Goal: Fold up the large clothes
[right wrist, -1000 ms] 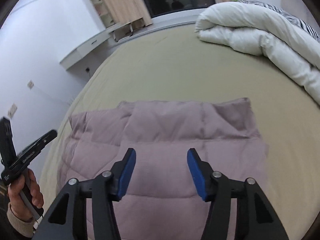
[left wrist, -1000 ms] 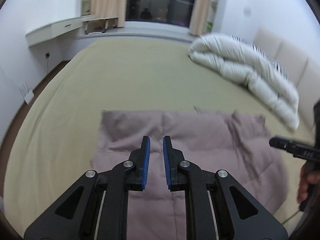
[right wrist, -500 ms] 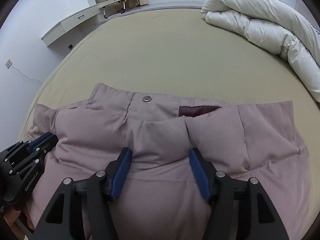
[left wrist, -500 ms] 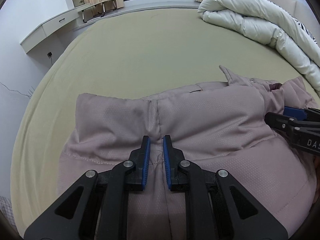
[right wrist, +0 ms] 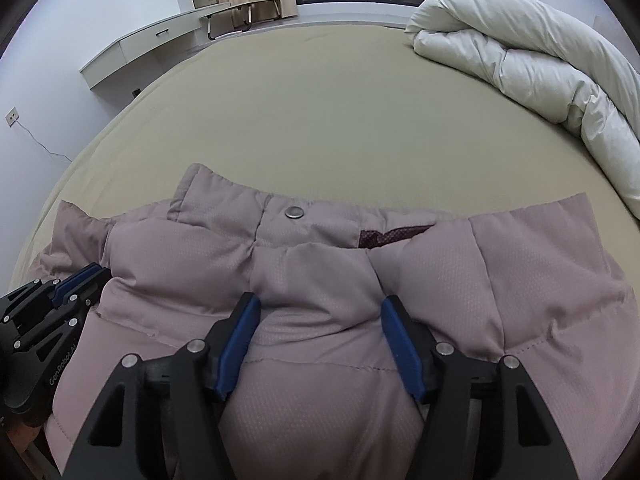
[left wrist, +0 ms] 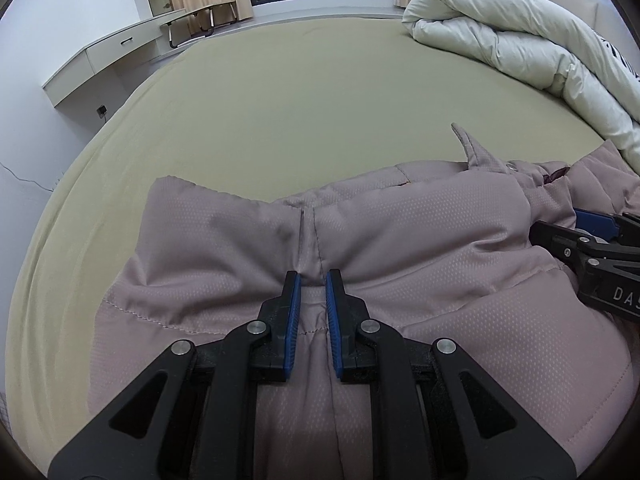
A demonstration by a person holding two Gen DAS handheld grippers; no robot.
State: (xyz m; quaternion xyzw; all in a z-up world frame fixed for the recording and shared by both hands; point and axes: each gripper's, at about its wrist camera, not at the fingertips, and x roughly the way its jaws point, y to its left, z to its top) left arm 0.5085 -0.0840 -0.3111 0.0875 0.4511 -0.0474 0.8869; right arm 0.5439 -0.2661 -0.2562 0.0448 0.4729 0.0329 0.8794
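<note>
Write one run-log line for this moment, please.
stage: folding | item: mauve padded jacket on bed | left claw: nearly closed on fabric | right claw: open over fold

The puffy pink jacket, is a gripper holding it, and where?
The left gripper pinches a ridge of the jacket at a seam; the right gripper is open around a puffy fold.

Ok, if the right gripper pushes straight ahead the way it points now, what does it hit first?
The right gripper, jaws wide apart, would run first into the puffed fold of the mauve padded jacket bulging between its fingers. Beyond that lie the snap button and bare olive bedsheet; depth is hard to judge.
</note>
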